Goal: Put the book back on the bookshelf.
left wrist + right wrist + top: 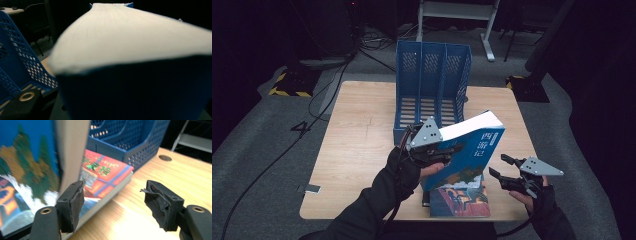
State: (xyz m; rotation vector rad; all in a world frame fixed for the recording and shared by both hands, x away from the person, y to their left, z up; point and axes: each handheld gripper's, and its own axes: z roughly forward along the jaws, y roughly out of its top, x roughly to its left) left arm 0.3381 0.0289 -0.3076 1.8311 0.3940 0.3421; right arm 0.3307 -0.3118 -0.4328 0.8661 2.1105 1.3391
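Note:
A thick blue book (474, 145) is raised off the table and tilted, its white page edge facing up. My left gripper (447, 150) is shut on the book's left side. In the left gripper view the page block (130, 37) sits very close, with one black finger (23, 101) at the bottom left. A second book with a red cover (462, 200) lies flat on the table beneath it, also seen as the red book (105, 172). My right gripper (498, 165) stands open just right of the blue book, nothing between its pads (75, 202).
A blue three-slot file rack (432, 80) stands at the back middle of the wooden table (357, 150), its open front toward the books. The rack's mesh wall (20, 62) is close on the left gripper's left. Bare table (175, 177) lies right of the right gripper.

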